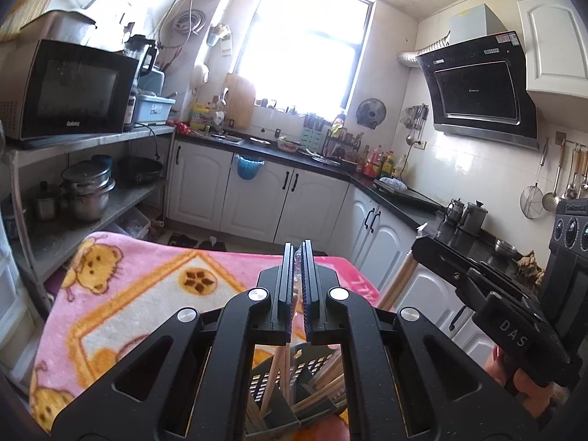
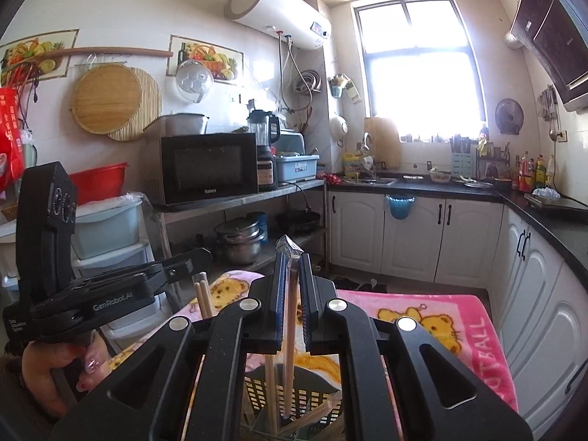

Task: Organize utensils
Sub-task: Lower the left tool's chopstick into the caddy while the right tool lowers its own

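Left gripper (image 1: pixel 297 253): pinching wrapped chopsticks (image 1: pixel 284 360). Right gripper (image 2: pixel 292 261): pinching a wrapped pair (image 2: pixel 291 316). Below both: black slotted basket (image 2: pixel 257 386) on pink blanket (image 1: pixel 147 275).

Chopsticks in left gripper (image 1: pixel 297 257): a wrapped pair (image 1: pixel 294 294), clear plastic sleeve, clamped between the closed jaws, slanting down toward the basket.
Chopsticks in right gripper (image 2: pixel 292 257): pale wooden pair (image 2: pixel 290 330) in a clear wrapper, crinkled wrapper end sticking above the closed jaws, nearly upright, lower end in the basket.
Basket (image 2: pixel 257 389): black, slotted plastic walls, on the pink blanket, directly below both grippers.
Loose chopsticks (image 1: pixel 327 378): wooden, leaning at mixed angles inside the basket.
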`<state>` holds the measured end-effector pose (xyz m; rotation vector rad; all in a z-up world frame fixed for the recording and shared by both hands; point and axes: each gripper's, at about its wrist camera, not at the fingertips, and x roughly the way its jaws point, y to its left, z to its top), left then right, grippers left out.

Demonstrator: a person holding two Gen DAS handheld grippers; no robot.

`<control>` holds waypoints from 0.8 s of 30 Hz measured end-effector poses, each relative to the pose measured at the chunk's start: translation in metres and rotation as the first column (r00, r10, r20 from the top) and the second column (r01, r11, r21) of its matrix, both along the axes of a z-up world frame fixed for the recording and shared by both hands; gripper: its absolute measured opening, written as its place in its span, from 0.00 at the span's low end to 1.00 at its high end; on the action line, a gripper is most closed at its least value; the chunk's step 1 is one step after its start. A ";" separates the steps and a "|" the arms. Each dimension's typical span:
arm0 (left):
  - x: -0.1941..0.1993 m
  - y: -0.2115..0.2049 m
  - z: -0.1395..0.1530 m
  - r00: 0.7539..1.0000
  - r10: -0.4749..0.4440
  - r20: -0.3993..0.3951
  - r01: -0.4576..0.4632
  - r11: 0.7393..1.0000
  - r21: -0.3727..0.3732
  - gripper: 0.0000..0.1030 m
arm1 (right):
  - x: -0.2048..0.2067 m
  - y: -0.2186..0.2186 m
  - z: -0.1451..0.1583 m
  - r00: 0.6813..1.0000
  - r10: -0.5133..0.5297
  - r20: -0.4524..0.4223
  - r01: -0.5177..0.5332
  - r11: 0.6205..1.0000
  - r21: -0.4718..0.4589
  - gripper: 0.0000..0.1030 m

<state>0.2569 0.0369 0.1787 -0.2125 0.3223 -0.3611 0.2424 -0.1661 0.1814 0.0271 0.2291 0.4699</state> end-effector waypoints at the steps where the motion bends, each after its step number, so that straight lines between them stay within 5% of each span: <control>1: 0.001 0.000 -0.004 1.000 0.000 -0.003 0.000 1.000 -0.002 0.02 | 0.003 0.001 -0.003 1.000 0.000 -0.007 0.000 1.000 0.000 0.08; 24: 0.011 0.006 -0.058 0.993 0.030 -0.115 -0.023 0.998 0.055 0.02 | 0.008 0.012 -0.050 0.992 -0.082 -0.101 0.071 0.992 -0.103 0.09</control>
